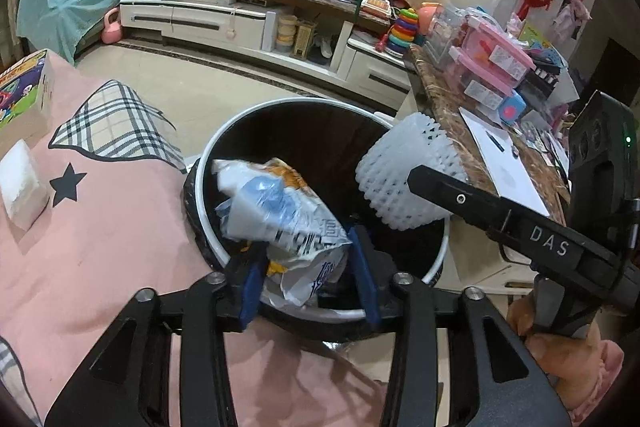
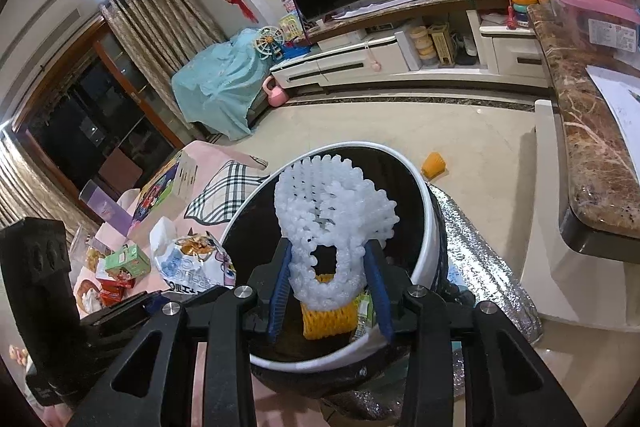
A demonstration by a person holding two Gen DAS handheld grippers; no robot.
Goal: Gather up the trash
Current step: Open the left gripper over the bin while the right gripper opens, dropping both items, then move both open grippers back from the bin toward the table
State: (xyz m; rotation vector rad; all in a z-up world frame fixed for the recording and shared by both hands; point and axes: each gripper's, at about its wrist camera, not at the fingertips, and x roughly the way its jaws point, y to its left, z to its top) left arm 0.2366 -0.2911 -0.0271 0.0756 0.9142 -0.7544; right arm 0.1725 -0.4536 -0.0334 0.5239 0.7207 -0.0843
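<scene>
Living-room clutter is surrounding us: a television on its long cabinet beyond the trash bin (image 1: 320, 107), a marble-topped counter (image 1: 460, 115) just beside the bin, and a pink blanket (image 1: 112, 227) on the bin's other side.

We are holding both loads over the bin's open mouth. Our left gripper (image 1: 308, 267) is standing part-open with a crumpled plastic snack bag (image 1: 280, 211) between its blue pads; the bag looks loose there, though we cannot tell whether a pad is still touching it. Our right gripper (image 2: 330, 287) is also part-open, with a white foam fruit net (image 2: 332, 219) between its fingers and seemingly no longer squeezed. Deep in the bin, a yellow foam net (image 2: 328, 315) is already lying at the bottom.

What worries us is the white net: in the left wrist view it is hanging above the bin's rim on the counter side, so a springy, light piece like that could catch the rim and bounce out. More rubbish is waiting on the blanket beyond the bin, including small cartons (image 2: 124, 263), and a yellow scrap (image 2: 434, 163) is lying on the floor past the bin.
</scene>
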